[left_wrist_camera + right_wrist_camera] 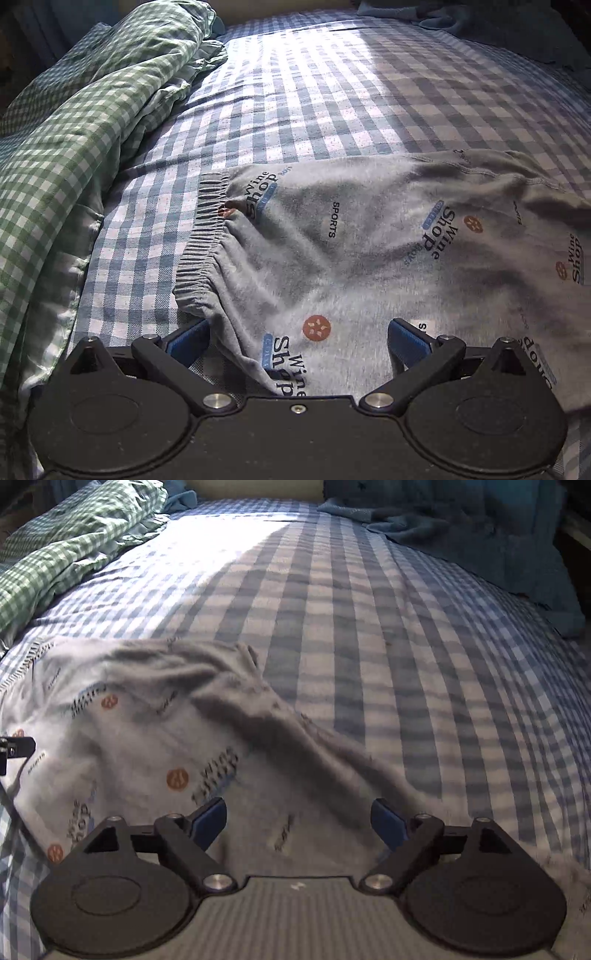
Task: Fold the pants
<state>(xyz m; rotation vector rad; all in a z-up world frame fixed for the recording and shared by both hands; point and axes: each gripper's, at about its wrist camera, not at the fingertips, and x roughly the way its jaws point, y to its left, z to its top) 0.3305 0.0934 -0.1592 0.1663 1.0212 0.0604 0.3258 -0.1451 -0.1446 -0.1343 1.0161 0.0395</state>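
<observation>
With both the left gripper point(299, 332) and right gripper point(299, 818) held wide and empty, the rumpled pants point(369, 240) could be creased if only the top layer is pinched.

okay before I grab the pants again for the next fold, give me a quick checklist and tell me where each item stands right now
1. Left gripper open: ok, fingers spread wide over the cloth.
2. Right gripper open: ok, nothing pinched.
3. Pants on the bedsheet: ok, grey printed fabric lies on the blue check.
4. Pants smooth: not ok, a raised ridge runs diagonally in the right wrist view.
5. Waistband reachable: ok, it lies uncovered on the left.
6. Green checked blanket clear of the pants: ok, bunched apart at the left.
</observation>
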